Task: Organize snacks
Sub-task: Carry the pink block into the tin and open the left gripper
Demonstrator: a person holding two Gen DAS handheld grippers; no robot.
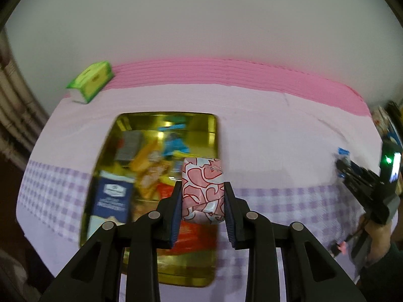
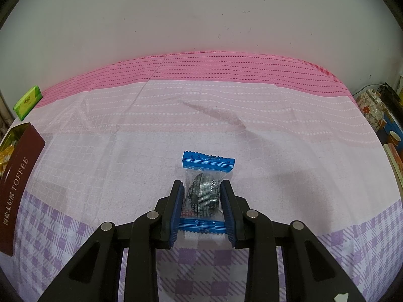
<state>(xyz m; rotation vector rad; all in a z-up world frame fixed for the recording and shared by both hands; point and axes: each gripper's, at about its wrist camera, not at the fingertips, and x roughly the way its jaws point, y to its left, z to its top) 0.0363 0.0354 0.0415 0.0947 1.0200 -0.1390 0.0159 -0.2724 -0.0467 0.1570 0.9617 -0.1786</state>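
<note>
Right wrist: blue-ended snack packet (image 2: 205, 191) clamped between the jaws.

A home is indicated: pink-and-lilac checked tablecloth (image 2: 201, 115), plain white wall (image 2: 201, 12), tissue pack (image 2: 27, 103) far left.
</note>
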